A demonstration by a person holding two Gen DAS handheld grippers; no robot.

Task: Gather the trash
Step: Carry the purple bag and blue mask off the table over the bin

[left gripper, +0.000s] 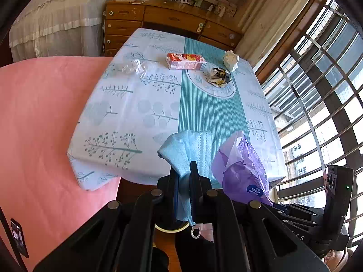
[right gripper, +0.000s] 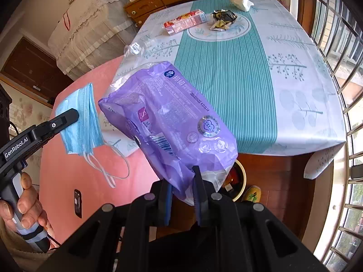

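Fig.: Both grippers loaded, off the counter (right gripper: 295,72) edge, w/ bin (right gripper: 238,181) below.

Left gripper (left gripper: 184,176) jaws clenched on blue mask (left gripper: 181,149); right gripper (right gripper: 182,181) jaws clenched on the purple wrapper (right gripper: 168,122) by its tail only. Risk: the slick film slips out, or the mask's dangling loops snag, so either lands on the floor beside the bin. Carton (left gripper: 186,61), tissue wad (left gripper: 231,60), foil scrap (left gripper: 219,77) & clear plastic (left gripper: 132,68) remain on the counter.

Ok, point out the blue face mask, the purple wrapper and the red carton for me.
blue face mask (right gripper: 79,122), right wrist view, middle of the pleated panel.
purple wrapper (right gripper: 172,117), right wrist view, centre of its printed face.
red carton (left gripper: 185,61), left wrist view, its top face, lying on the table.
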